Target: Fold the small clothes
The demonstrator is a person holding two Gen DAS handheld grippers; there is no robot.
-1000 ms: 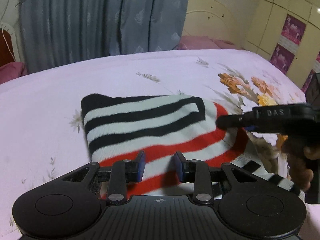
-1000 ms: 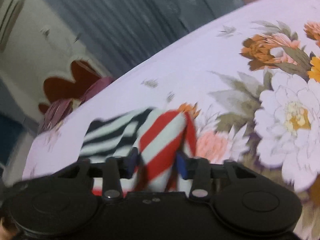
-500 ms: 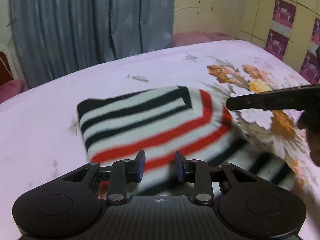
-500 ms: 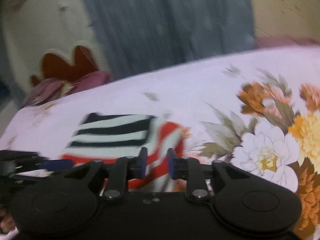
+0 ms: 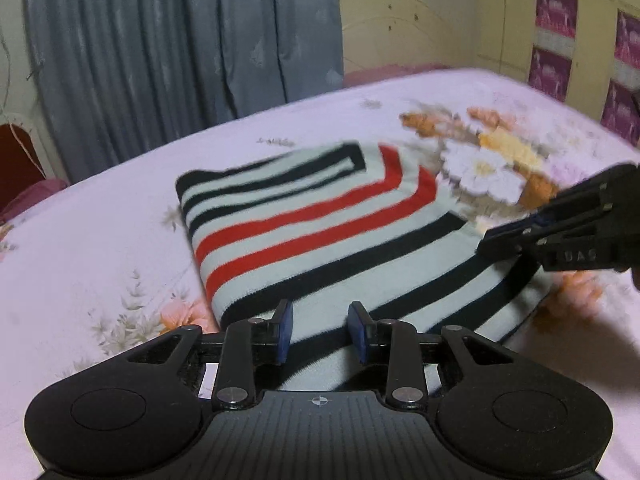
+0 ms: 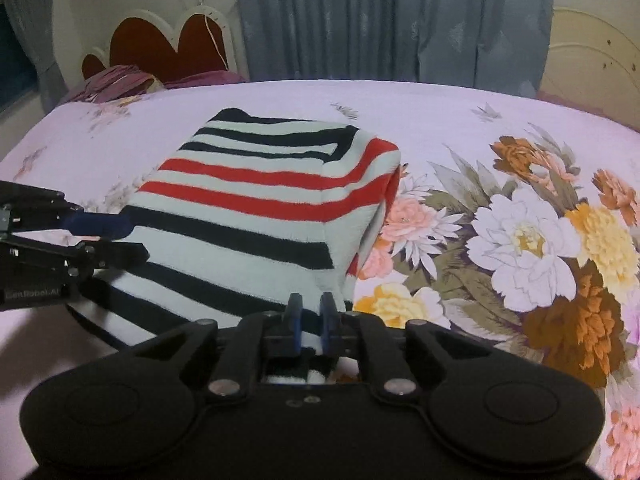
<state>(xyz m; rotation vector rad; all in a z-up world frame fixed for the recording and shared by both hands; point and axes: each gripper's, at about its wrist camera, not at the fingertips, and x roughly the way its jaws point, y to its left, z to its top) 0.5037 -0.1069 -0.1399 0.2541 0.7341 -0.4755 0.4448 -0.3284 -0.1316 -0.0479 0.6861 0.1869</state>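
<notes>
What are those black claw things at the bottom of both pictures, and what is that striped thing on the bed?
No robot here: a person holds a two-finger gripper in each hand, and each carries a wide-angle camera looking along its fingers. One picture comes from the left gripper, the other from the right gripper; each also shows at the edge of the other's view. On the flowered bedsheet lies a small striped sweater, folded into a block. The left gripper's jaws stand apart over the sweater's near edge, gripping nothing. The right gripper's jaws are closing; whether they pinch the cloth is unclear.
</notes>
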